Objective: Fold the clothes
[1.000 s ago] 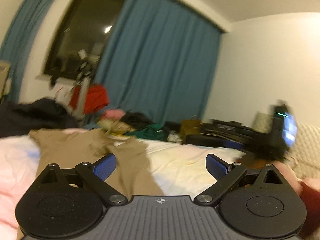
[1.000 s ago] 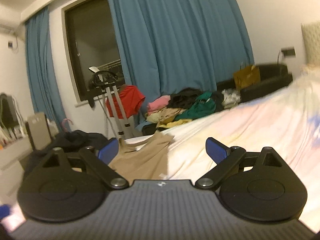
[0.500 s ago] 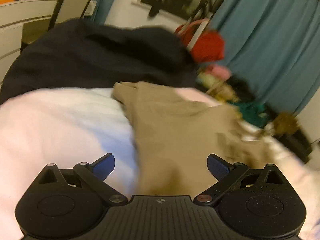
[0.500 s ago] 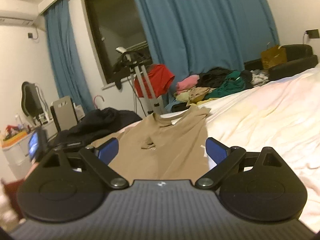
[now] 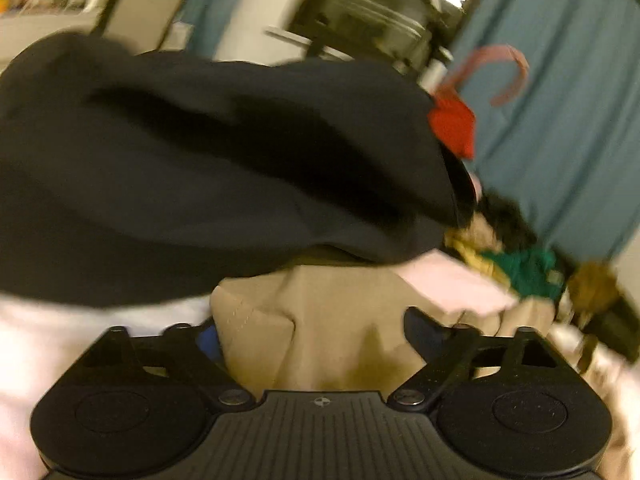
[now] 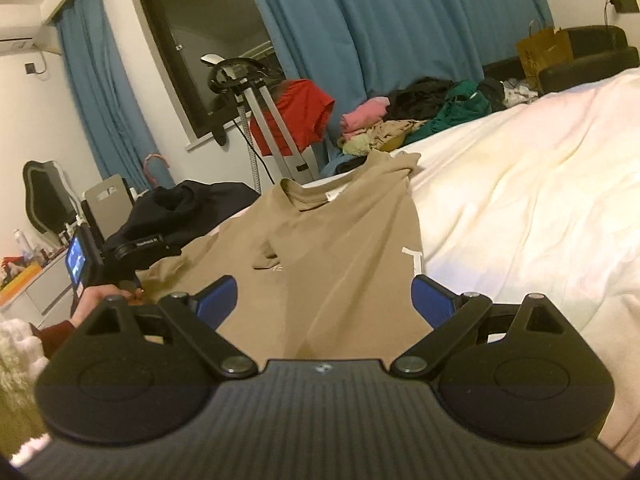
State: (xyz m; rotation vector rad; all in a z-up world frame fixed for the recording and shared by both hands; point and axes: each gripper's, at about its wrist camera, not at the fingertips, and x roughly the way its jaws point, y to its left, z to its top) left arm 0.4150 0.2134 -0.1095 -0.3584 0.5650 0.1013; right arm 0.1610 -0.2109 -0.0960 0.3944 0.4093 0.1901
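Tan T-shirt (image 6: pixel 336 248) spread, rumpled, unfolded

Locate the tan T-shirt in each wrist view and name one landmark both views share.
Left wrist: the tan T-shirt fills the lower centre, between the open fingers of the left gripper, just below the black garment.
Right wrist: it spreads across the centre of the white bed, ahead of the open right gripper.
Shared landmark: the red garment against the blue curtain.
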